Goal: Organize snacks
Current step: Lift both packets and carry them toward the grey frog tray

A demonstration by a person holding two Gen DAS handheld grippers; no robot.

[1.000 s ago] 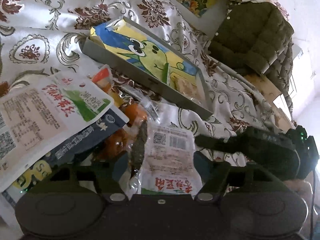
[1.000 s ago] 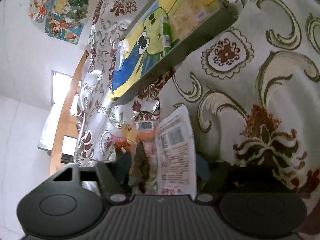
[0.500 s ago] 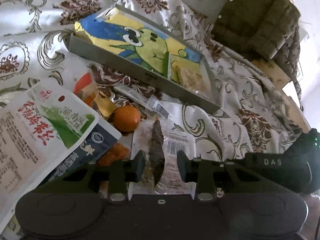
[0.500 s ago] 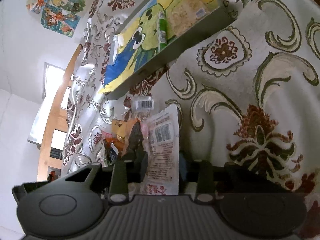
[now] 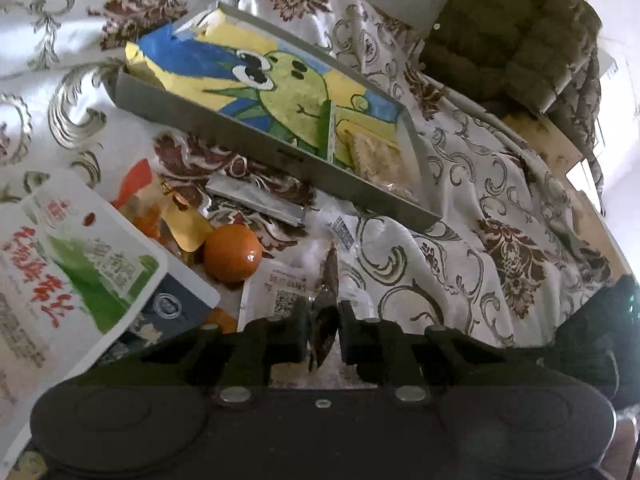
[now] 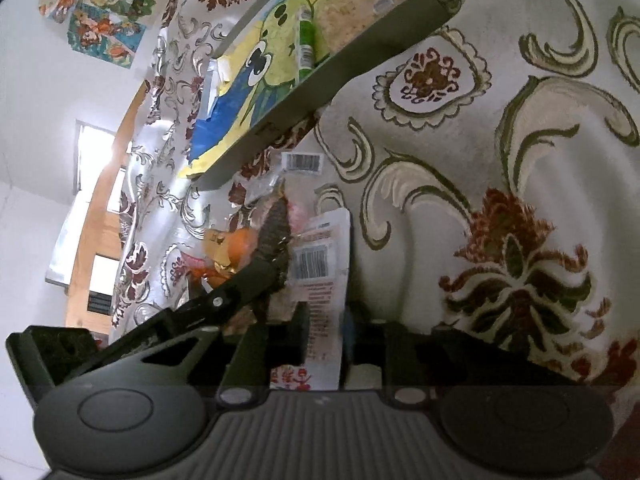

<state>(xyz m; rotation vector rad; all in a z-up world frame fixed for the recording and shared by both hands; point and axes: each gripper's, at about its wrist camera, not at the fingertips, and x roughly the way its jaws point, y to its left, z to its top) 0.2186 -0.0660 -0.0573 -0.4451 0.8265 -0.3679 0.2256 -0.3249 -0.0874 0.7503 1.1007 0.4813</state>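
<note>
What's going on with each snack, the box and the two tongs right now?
Left tongs: closing on the dark snack packet.
Right tongs: closing on the white packet.
Gray box: open, holding a cracker pack and a green stick.
Orange: loose on the cloth.
Big white bag: lying flat.
</note>
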